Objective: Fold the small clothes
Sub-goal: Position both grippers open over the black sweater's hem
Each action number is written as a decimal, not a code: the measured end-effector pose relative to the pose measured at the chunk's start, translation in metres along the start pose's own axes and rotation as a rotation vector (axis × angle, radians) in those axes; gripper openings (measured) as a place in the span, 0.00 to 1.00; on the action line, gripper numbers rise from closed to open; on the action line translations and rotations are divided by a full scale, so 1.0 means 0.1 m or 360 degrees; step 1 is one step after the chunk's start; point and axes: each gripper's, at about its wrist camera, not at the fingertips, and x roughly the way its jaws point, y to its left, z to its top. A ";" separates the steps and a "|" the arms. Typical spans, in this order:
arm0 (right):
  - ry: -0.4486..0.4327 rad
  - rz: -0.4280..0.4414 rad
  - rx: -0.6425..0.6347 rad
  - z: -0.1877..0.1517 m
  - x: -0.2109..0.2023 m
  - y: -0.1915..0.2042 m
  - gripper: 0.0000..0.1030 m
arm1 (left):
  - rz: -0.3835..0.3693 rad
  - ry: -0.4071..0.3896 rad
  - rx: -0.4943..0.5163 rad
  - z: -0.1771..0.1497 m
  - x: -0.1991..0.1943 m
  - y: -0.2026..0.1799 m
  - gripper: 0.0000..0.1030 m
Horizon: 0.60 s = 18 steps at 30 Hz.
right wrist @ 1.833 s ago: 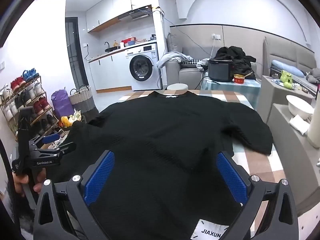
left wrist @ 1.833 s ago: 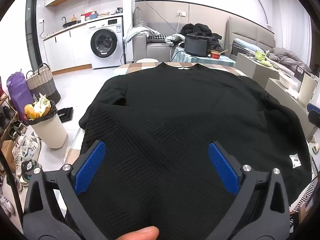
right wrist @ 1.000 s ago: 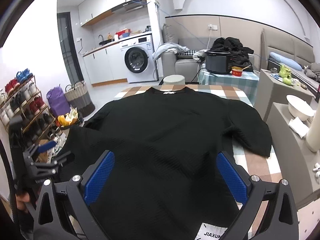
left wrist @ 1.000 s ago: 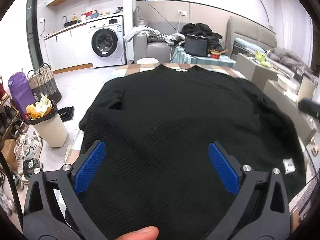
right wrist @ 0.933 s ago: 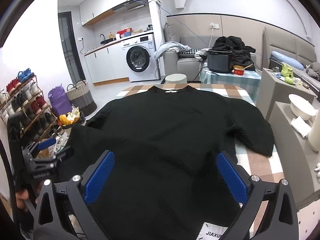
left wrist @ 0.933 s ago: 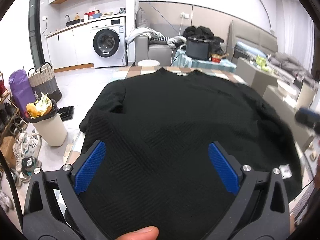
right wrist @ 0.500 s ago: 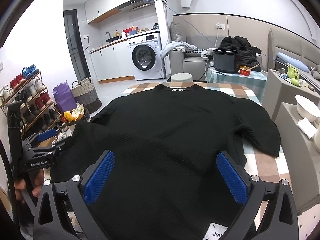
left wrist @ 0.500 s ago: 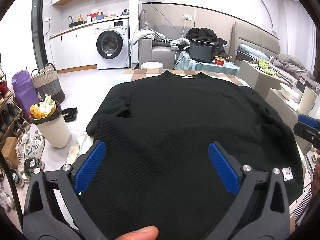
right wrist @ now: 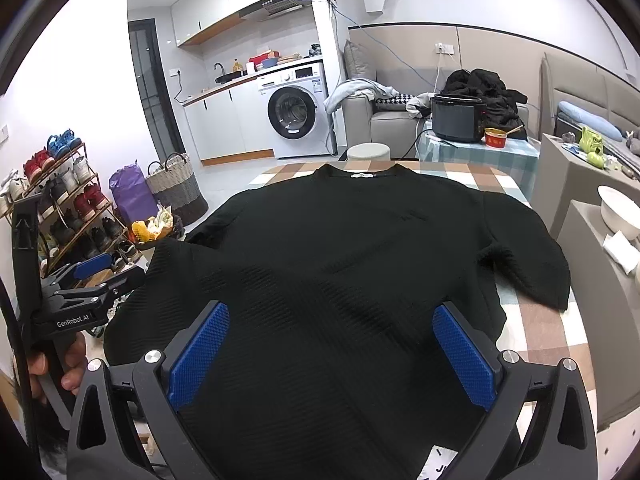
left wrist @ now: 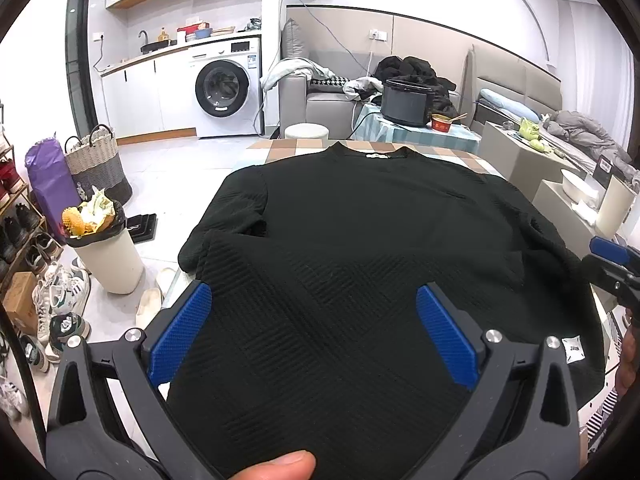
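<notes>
A black textured sweater (left wrist: 360, 248) lies spread flat on a checked table (right wrist: 536, 340), collar at the far end, hem toward me. It also shows in the right wrist view (right wrist: 352, 264). My left gripper (left wrist: 312, 332) is open, its blue pads wide apart above the hem at the sweater's left side. My right gripper (right wrist: 328, 352) is open above the hem at the right side. A white label (left wrist: 573, 348) shows near the right hem. The left gripper also shows in the right wrist view (right wrist: 96, 280).
A white bin (left wrist: 106, 252) and shoes stand on the floor left of the table. A shoe rack (right wrist: 60, 208) and basket (right wrist: 176, 188) are further left. Grey cabinets with a white bowl (right wrist: 618, 212) stand right. A sofa and washing machine (left wrist: 224, 100) are behind.
Both grippers have drawn back and risen slightly from the sweater; the view of it is wider. Both stay open. The sweater has not moved.
</notes>
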 end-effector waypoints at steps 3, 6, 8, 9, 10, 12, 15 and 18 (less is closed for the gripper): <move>0.0004 0.0000 0.0003 -0.01 0.01 -0.01 1.00 | 0.0003 0.0008 -0.0007 0.00 0.01 0.00 0.99; 0.0012 0.0001 0.0010 -0.02 0.04 -0.03 1.00 | 0.0002 0.0018 -0.0012 0.01 0.04 0.01 0.99; 0.0016 -0.0014 0.0012 -0.03 0.04 -0.03 1.00 | 0.0007 0.0028 -0.0016 0.00 0.06 0.01 0.99; 0.0018 -0.0022 0.0015 -0.03 0.04 -0.03 1.00 | 0.0007 0.0034 -0.0020 0.02 0.09 0.04 0.99; 0.0021 -0.0026 0.0019 -0.03 0.04 -0.03 1.00 | 0.0007 0.0039 -0.0024 0.02 0.10 0.05 0.99; 0.0023 -0.0030 0.0030 -0.02 0.04 -0.04 1.00 | 0.0008 0.0042 -0.0031 0.01 0.12 0.06 0.99; 0.0020 -0.0044 0.0050 -0.02 0.05 -0.06 1.00 | 0.0005 0.0037 -0.0041 0.01 0.12 0.09 0.99; 0.0023 -0.0069 0.0046 -0.02 0.05 -0.07 1.00 | 0.0005 0.0042 -0.0041 0.01 0.12 0.10 0.99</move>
